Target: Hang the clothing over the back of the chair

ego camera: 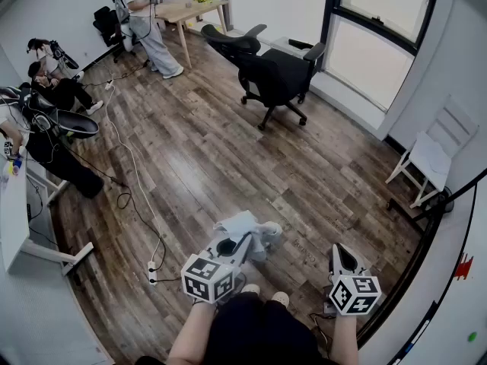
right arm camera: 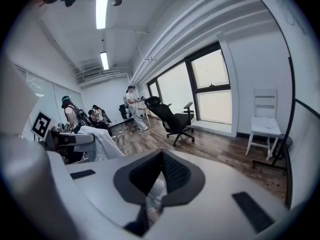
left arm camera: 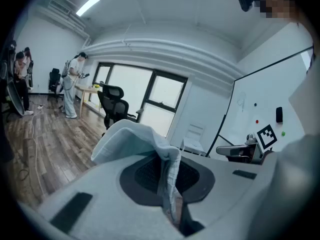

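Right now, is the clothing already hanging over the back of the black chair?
No, the clothing is held in the left tool near the person, while the black chair stands bare by the window.

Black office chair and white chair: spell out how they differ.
The black office chair has armrests and a wheeled star base; the white chair has four straight legs, a slatted back and no armrests. The black office chair stands out on the floor, the white chair close against the wall. Both stand upright and empty, with no clothing over either back.
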Tool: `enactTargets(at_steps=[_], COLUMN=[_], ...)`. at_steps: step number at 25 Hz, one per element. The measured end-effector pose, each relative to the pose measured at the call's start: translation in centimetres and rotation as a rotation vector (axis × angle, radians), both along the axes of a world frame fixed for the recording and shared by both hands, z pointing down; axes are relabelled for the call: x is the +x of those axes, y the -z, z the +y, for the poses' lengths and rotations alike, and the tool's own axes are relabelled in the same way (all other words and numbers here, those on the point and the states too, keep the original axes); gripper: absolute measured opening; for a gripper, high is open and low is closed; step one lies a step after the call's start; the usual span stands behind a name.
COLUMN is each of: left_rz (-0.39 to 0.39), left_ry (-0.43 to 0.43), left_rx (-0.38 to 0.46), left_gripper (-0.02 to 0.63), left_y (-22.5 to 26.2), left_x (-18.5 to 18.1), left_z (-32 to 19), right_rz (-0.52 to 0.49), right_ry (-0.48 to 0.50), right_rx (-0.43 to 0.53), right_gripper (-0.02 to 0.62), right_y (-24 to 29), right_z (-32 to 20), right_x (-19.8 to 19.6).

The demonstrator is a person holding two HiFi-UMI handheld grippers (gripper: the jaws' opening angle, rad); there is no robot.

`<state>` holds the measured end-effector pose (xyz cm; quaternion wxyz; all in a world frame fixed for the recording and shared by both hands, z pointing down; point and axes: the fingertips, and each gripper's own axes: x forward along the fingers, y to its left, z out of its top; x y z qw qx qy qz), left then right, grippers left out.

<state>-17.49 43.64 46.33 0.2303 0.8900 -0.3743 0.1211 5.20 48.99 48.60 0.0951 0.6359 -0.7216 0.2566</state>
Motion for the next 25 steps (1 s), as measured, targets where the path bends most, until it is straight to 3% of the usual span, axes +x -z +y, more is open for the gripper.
enactTargets(at_steps=[25], left_rz=[-0.027], left_ry=[0.032], left_rx=[0.074], left_gripper=[0.02], left_y=[1.1], left_x=[3.5], left_z=[3.9], right_rz=[-0.04], right_ry=[0.061], right_rx=[0.065], right_gripper=[0.0], right_y=[0.7], right_z=[1.1], right_x=[2.1])
